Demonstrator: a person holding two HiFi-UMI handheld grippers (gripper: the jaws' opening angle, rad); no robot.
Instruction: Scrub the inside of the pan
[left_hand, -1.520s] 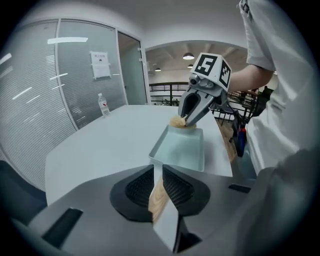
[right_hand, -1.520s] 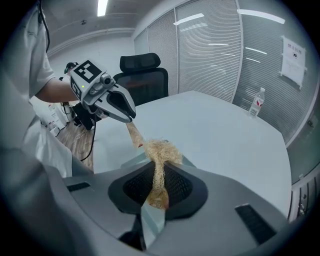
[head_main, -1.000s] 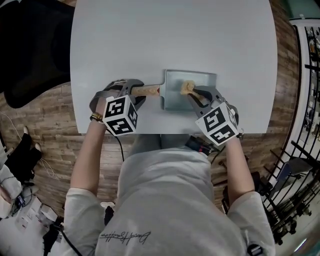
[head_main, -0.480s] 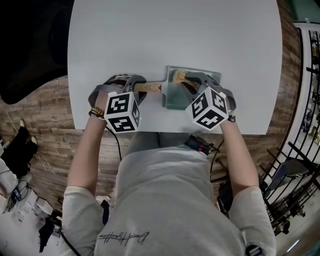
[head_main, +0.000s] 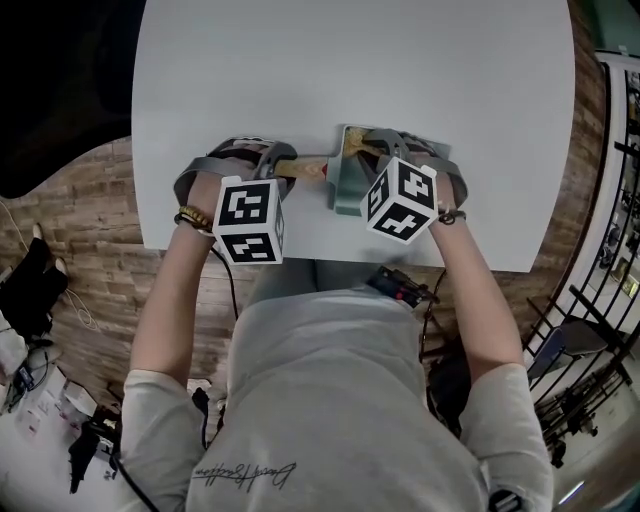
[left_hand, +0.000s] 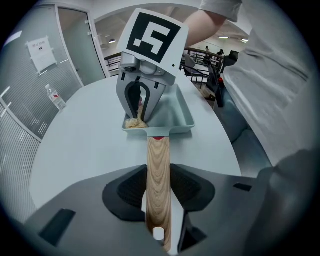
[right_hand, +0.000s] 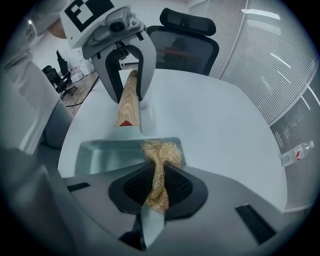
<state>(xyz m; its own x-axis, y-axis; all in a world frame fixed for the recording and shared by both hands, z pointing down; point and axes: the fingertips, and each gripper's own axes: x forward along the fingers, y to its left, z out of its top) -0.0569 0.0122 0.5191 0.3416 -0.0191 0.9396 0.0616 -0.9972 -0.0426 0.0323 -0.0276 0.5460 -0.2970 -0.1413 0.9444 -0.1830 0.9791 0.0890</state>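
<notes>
Pan (head_main: 343, 192): rectangular, grey-green, low-walled. Lies on the white table (head_main: 350, 60), close to its 6 o'clock edge in the head view, with the wooden handle (head_main: 303, 168) out toward 9 o'clock. Carries a red mark (left_hand: 158, 137) where handle meets wall.

Left gripper (head_main: 284, 163): comes in from 8 o'clock, steeply nose-down, marker cube (head_main: 248, 220) uppermost. Clamps the wooden handle, which runs lengthwise in the left gripper view from 6 o'clock up toward 12, black ribbed pads (left_hand: 127, 192) pressed against both its sides. Has just been closing its jaws on that handle.

Right gripper (head_main: 366, 150): reaches in from 5 o'clock, also tilted steeply down, covering most of the pan from above. Pinches a straw-coloured fibre scrubber (right_hand: 160, 152) tight between its pads, with a tuft bulging out past the tips. Holds that tuft in the pan's 11 o'clock corner in the head view, just beside the handle end, against the wall there. Contact with the pan's floor: cannot tell.

Beyond the table: a black office chair (right_hand: 185, 35) at 12 o'clock in the right gripper view, a small clear bottle (left_hand: 55, 97) at 9 o'clock in the left gripper view.
</notes>
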